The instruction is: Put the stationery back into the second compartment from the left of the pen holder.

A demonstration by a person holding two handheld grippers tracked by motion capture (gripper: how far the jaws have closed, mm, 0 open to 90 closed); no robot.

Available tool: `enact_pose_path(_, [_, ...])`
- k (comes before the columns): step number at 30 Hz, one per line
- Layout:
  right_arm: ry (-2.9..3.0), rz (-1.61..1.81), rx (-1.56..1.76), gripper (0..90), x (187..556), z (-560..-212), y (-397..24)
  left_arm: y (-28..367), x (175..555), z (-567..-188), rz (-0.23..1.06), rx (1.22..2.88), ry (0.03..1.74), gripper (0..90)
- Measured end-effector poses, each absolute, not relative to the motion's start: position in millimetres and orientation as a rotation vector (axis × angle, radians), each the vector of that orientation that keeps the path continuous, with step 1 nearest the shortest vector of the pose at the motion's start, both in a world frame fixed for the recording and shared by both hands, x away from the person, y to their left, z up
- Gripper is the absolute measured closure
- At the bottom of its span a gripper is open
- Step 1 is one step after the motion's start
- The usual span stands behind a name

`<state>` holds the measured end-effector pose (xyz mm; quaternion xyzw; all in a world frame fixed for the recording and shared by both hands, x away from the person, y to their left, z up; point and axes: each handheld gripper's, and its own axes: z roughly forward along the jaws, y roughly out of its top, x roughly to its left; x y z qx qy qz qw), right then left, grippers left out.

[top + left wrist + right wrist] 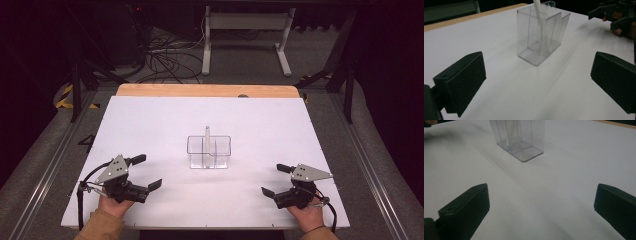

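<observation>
A white table (150, 125) carries a clear divided box (209, 151) at its middle. A white stick (207, 134) stands in a rear compartment, leaning slightly. The left gripper (147, 172) rests near the front left edge, jaws spread wide and empty. The right gripper (273, 180) sits front right, likewise spread and empty, well apart from the box.

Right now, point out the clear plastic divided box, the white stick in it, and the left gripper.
clear plastic divided box (209, 156): high view, front wall.
white stick (207, 134): high view, upper shaft above the rim.
left gripper (146, 172): high view, midway between open fingertips.
</observation>
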<state>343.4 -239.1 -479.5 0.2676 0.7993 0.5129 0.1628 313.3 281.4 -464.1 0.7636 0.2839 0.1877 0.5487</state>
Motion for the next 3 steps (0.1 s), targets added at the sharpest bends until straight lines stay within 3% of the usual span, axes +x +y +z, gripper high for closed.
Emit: enact_pose_path(3, [2.280,1.463,0.758,0.6,343.5,-479.5,-239.0,290.9,309.5,-472.1,0.421,1.803,0.691,0.7])
